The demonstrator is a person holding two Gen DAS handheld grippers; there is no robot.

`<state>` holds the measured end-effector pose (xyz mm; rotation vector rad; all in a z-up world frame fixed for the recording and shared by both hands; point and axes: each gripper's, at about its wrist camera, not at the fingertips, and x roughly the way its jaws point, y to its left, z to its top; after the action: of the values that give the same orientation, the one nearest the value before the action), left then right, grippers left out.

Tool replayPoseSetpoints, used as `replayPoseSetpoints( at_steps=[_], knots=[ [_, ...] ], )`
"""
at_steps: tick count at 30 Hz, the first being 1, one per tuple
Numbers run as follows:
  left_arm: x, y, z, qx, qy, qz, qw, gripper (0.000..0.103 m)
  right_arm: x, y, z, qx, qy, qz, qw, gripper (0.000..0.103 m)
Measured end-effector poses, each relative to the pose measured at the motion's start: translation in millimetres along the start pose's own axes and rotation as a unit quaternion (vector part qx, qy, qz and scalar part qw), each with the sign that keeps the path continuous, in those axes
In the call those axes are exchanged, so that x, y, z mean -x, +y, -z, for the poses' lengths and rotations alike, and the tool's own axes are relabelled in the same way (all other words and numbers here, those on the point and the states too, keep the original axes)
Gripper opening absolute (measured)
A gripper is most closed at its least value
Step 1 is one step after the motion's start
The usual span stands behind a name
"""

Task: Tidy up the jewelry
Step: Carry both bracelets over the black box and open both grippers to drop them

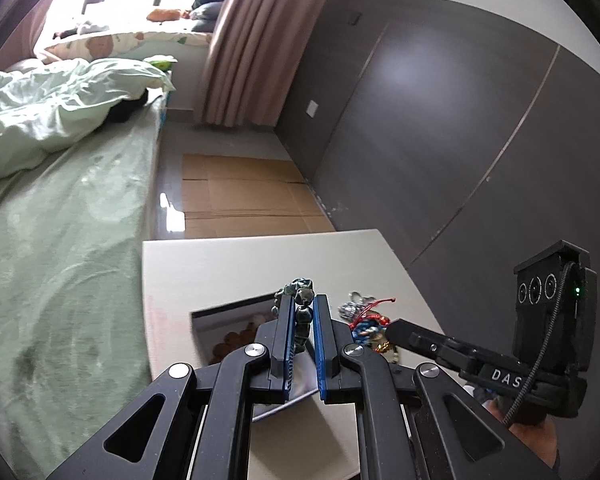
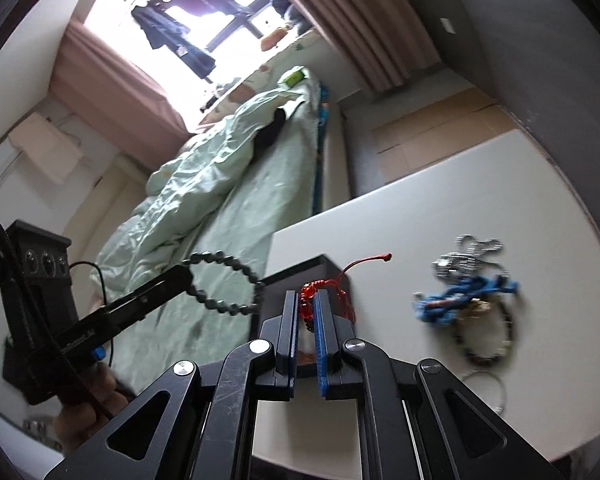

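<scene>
My left gripper is shut on a dark green bead bracelet, held above an open grey box on the white table. In the right wrist view that bracelet hangs as a loop from the left gripper. My right gripper is shut on a red cord bracelet with red beads, over the box's dark corner. A pile of jewelry with a blue cord and a silver chain lies on the table to the right. The pile also shows beside the right gripper.
A thin silver bangle lies near the table's front right. A bed with green bedding runs along the table's left side. Flat cardboard covers the floor beyond. A dark wardrobe wall stands on the right.
</scene>
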<state>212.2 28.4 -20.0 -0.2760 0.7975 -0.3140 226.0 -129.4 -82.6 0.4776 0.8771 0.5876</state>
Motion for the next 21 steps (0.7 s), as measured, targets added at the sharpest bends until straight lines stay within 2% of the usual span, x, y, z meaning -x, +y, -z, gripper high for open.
replayPoseSetpoints(
  at_steps=[8, 15, 21],
  knots=[
    [5, 24, -1, 0.023, -0.002, -0.015, 0.9996, 0.009, -26, 26, 3, 0.002, 0.003, -0.033, 0.999, 0.009],
    [13, 38, -1, 0.033, -0.007, -0.021, 0.9992, 0.009, -32, 38, 4, 0.0, -0.007, -0.062, 0.998, 0.009],
    [16, 43, 0, 0.036, -0.011, -0.022, 0.999, 0.009, -35, 41, 6, 0.006, -0.006, -0.066, 0.998, 0.009]
  ],
)
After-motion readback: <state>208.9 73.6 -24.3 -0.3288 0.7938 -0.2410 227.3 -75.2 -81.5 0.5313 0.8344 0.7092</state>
